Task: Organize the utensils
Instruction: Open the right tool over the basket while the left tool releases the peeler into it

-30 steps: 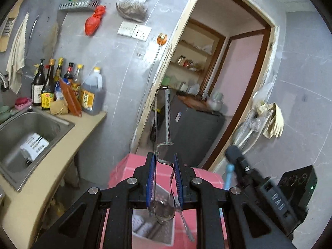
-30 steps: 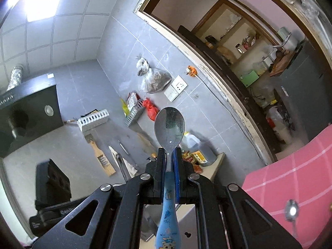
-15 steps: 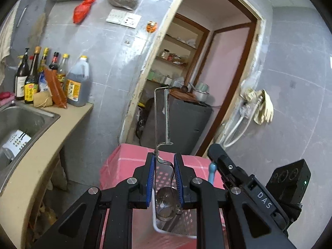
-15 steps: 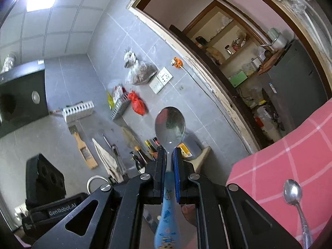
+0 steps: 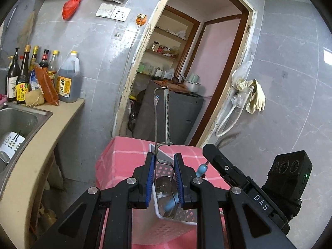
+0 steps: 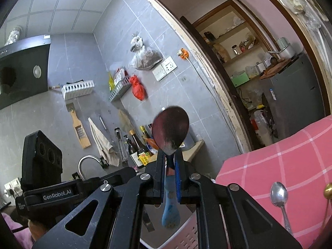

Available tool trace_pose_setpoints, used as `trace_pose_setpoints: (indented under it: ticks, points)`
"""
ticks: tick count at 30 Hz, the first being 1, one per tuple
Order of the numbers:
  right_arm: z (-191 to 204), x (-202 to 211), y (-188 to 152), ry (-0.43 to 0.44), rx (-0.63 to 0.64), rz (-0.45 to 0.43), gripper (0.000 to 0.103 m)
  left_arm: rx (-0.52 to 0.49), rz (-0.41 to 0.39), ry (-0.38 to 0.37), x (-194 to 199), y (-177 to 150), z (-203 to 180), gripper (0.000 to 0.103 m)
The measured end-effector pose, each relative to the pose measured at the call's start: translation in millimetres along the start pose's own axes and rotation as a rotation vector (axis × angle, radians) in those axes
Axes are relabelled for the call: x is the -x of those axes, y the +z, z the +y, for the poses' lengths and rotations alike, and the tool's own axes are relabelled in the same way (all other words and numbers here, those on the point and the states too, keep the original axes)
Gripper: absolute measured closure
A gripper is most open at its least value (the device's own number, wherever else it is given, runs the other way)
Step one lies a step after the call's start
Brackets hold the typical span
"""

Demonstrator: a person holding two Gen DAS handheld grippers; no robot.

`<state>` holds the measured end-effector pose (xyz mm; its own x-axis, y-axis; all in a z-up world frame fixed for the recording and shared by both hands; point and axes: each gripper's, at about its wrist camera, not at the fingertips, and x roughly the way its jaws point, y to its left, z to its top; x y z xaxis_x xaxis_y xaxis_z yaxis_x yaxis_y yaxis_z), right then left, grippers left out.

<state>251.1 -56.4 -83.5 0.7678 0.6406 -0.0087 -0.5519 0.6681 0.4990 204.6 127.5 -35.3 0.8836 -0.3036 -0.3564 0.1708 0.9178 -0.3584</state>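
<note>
Left wrist view: at far left a steel sink (image 5: 18, 122) is sitting in a beige counter (image 5: 41, 137), with a row of dark sauce bottles (image 5: 31, 76) standing against the grey tiled wall (image 5: 97, 58). At centre the left gripper (image 5: 164, 178) is clamping, with its blue pads nearly together, a bent metal wire utensil with a toothed strip (image 5: 164, 116) that is standing upright above a pale pink perforated plastic basket (image 5: 176, 213). The basket is resting on a table under a pink checked cloth (image 5: 122, 157). Only this view is showing inside the basket, where a blue handle and a steel bowl are lying. At right the right gripper (image 5: 208, 162) is reaching in from the side.

Right wrist view: the right gripper (image 6: 168, 168) is pinching, jaws almost closed, the steel spoon with a blue cartoon-printed handle (image 6: 170, 130), bowl up, its handle hanging over the basket's rim (image 6: 193, 224). Only this view is showing a range hood (image 6: 22, 70) at left and a small steel teaspoon (image 6: 280, 195) lying on the cloth at right. An open doorway (image 6: 259, 66) is leading to shelves.
</note>
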Motion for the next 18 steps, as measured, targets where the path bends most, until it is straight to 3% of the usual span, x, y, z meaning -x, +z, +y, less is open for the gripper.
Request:
trace_pose_setpoints:
  ticks: [6, 8, 10, 15, 18]
  points:
    - [0.0, 3.4, 4.6, -0.022, 0.024, 0.04, 0.092, 0.023, 0.005, 0.002, 4.3, 1.5, 1.6, 0.083]
    - [1.0, 3.9, 7.5, -0.021, 0.029, 0.047, 0.088, 0.024, 0.004, 0.0, 5.4, 2.7, 1.3, 0.077]
    - [0.6, 5.0, 10.3, -0.021, 0.034, 0.053, 0.079, 0.031, -0.001, 0.003, 8.0, 3.2, 1.1, 0.076]
    - [5.3, 8.2, 18.4, -0.021, 0.036, 0.052, 0.07, 0.063, -0.02, 0.026, 17.3, 5.6, 1.3, 0.072]
    - [8.9, 17.8, 28.8, -0.05, 0.041, 0.021, 0.057, 0.063, -0.043, 0.058, 25.4, 8.3, -3.0, 0.063]
